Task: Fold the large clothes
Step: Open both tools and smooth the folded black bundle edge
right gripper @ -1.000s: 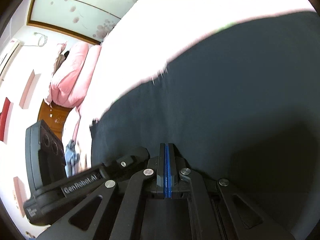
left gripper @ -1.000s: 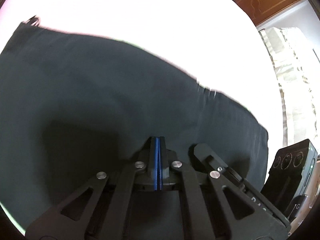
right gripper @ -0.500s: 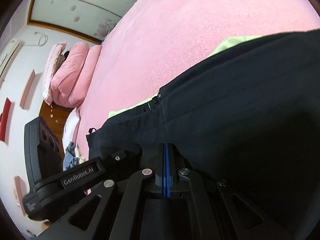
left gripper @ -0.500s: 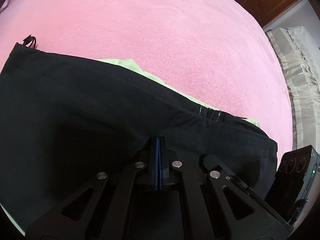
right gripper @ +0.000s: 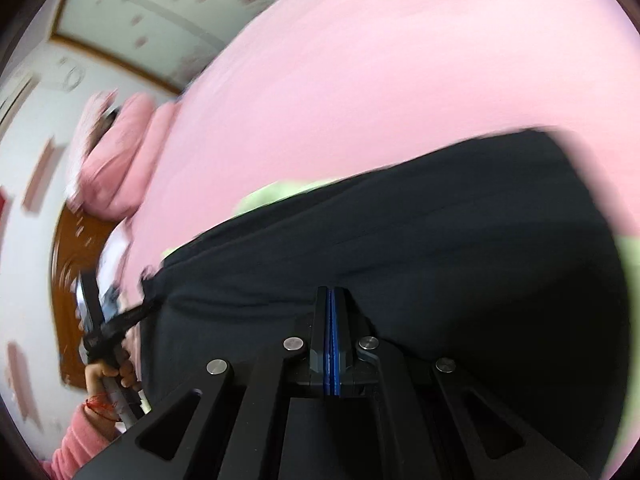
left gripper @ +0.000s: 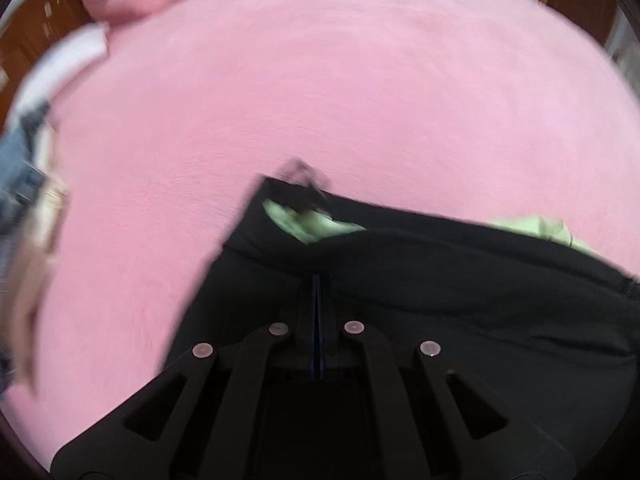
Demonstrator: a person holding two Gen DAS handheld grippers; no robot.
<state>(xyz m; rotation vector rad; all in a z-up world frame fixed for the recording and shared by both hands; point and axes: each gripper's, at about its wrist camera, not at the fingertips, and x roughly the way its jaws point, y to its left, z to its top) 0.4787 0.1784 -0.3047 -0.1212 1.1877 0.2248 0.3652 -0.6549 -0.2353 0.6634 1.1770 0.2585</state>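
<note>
Lying under closed left hand-held gripper [left gripper: 317, 280]: black garment [left gripper: 440, 280] on pink bed [left gripper: 320, 80].

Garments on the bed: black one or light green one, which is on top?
The black garment is on top. The light green garment only peeks out from under its far edge, on the pink bedspread.

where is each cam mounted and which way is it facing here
Left wrist: sits on the left tool, looking steeply down along its shut fingers at the black garment with light green lining on the pink bedspread; only the tool's own black linkage shows.
Right wrist: sits on the right tool, angled down over the black garment toward pink pillows; the person's other hand and pink sleeve show at lower left.
Shared: garment, green lining, bedspread.
</note>
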